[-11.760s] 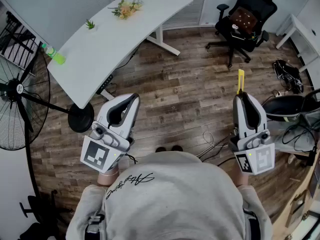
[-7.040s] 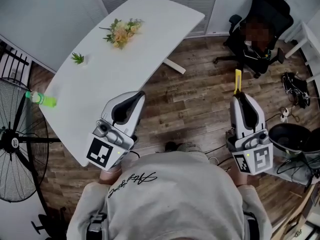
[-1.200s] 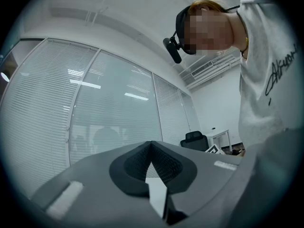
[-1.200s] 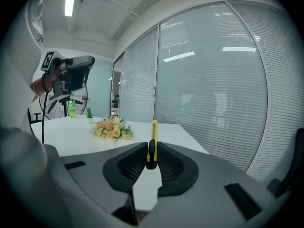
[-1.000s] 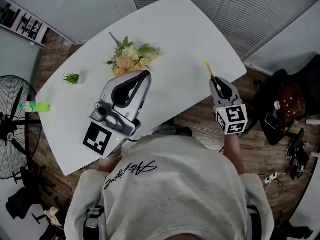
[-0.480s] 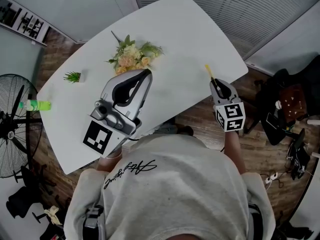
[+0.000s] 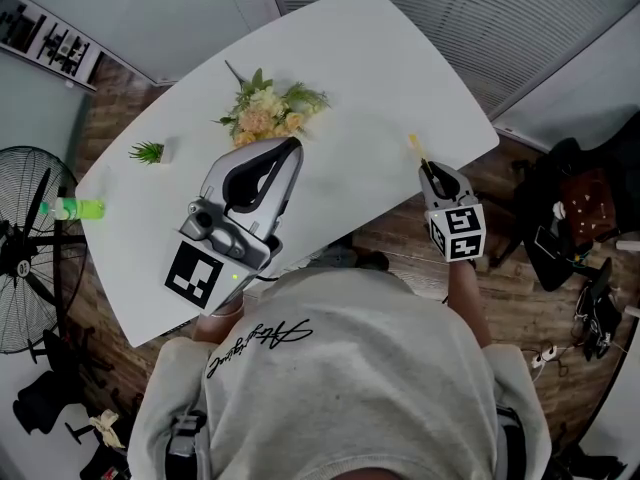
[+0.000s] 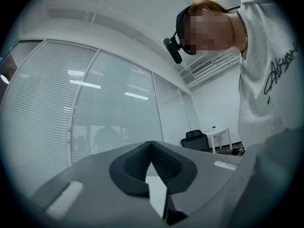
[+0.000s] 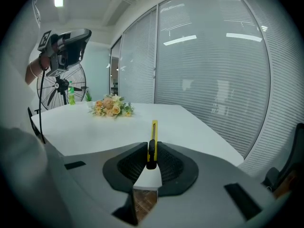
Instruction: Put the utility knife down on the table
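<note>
The right gripper [image 7: 430,171] is clamped on the rear end of the utility knife [image 9: 153,136] — slim, yellow, with a black slider — whose long axis runs straight out ahead of the jaws, over the near edge of the white table [image 7: 370,58] and seemingly not yet touching it. The left gripper [image 7: 283,158], jaws pressed together on nothing, hangs well to the left.

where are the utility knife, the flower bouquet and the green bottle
utility knife [image 9: 154,133]: right gripper view, on its yellow body just above the jaws
flower bouquet [image 7: 264,115]: head view, on the pale blossoms at its middle
green bottle [image 7: 74,208]: head view, on its green body
</note>
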A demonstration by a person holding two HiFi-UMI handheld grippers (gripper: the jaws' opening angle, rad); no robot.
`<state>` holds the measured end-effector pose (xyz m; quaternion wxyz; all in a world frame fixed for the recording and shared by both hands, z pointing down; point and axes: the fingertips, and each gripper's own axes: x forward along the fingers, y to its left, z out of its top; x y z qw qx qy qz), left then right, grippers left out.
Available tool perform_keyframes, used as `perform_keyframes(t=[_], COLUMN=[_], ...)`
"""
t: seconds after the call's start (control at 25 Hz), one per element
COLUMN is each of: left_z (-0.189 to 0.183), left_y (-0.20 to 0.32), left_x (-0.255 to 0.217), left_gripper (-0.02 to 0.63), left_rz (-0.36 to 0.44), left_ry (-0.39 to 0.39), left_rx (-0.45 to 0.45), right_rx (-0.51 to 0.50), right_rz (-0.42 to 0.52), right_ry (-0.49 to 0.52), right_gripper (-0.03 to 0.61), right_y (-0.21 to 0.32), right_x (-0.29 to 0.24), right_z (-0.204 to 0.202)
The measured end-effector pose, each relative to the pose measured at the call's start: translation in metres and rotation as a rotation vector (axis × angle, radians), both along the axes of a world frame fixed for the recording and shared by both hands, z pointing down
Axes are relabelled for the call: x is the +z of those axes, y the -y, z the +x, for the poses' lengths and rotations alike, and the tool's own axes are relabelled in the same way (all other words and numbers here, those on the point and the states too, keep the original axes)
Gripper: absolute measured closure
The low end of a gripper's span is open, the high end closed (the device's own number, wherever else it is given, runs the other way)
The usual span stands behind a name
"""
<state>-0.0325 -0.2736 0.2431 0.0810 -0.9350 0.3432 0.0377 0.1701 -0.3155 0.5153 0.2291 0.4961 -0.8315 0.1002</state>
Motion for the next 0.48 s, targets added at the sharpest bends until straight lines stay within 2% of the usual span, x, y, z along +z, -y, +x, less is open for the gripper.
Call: perform_keyframes(t=[0.48], left_z=[0.001], left_y=[0.004], left_x=[0.004], left_gripper=[0.618], left_rz=[-0.011], left_ry=[-0.002], left_rx=[-0.011], right_rx=[-0.009], right_rz=[-0.048], right_ry=[-0.008], right_gripper=[0.515], right_y=[-0.002], right_x=[0.023], right_z=[-0.002])
